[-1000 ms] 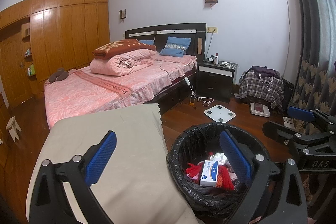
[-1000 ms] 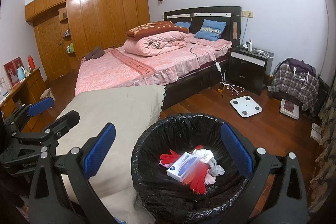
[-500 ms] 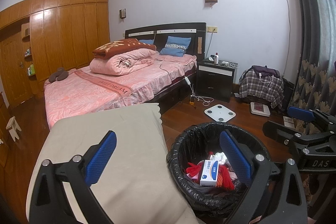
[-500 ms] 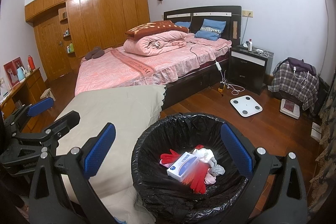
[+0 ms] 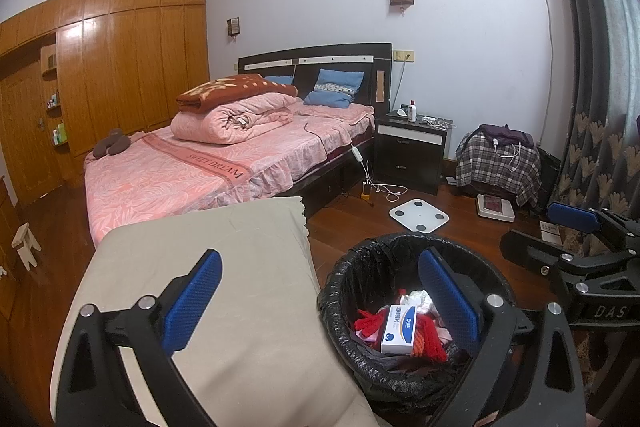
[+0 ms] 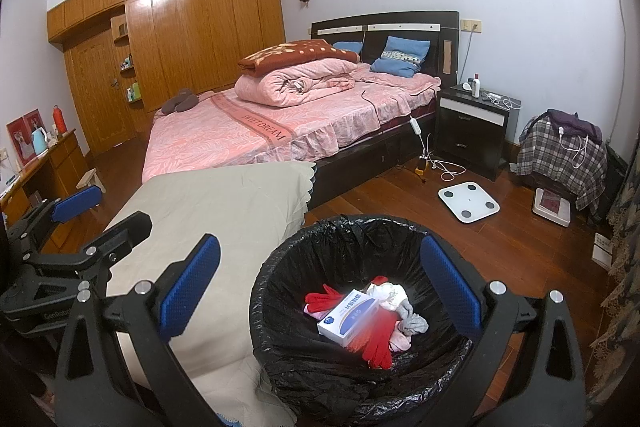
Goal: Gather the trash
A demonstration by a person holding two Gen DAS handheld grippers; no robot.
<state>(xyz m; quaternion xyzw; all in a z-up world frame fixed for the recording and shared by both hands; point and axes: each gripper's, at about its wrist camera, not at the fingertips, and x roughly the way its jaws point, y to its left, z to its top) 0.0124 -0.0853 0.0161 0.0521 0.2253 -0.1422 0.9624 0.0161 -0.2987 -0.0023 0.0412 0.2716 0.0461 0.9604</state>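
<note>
A bin with a black liner point(image 5: 360, 267) point(image 6: 288, 267) stands on the wood floor beside a beige-covered surface. Inside lie a white and blue box point(image 5: 398, 325) point(image 6: 347, 311), red gloves point(image 5: 430, 339) point(image 6: 378, 345) and crumpled pale cloth point(image 6: 394, 297). My left gripper point(image 5: 320, 297) hangs open above the bin's left rim, holding nothing. Over the bin my right gripper point(image 6: 320, 285) is open and empty too. Each gripper also shows at the edge of the other's view: the right gripper point(image 5: 572, 223) and the left gripper point(image 6: 76, 199).
The beige cover point(image 5: 208, 267) point(image 6: 216, 211) lies left of the bin. Behind it is a pink bed point(image 5: 224, 163) with folded quilts. A white scale point(image 5: 418, 213) point(image 6: 469, 202), cables, a black nightstand point(image 5: 412, 155) and a plaid-covered chair point(image 5: 498, 159) stand on the floor beyond.
</note>
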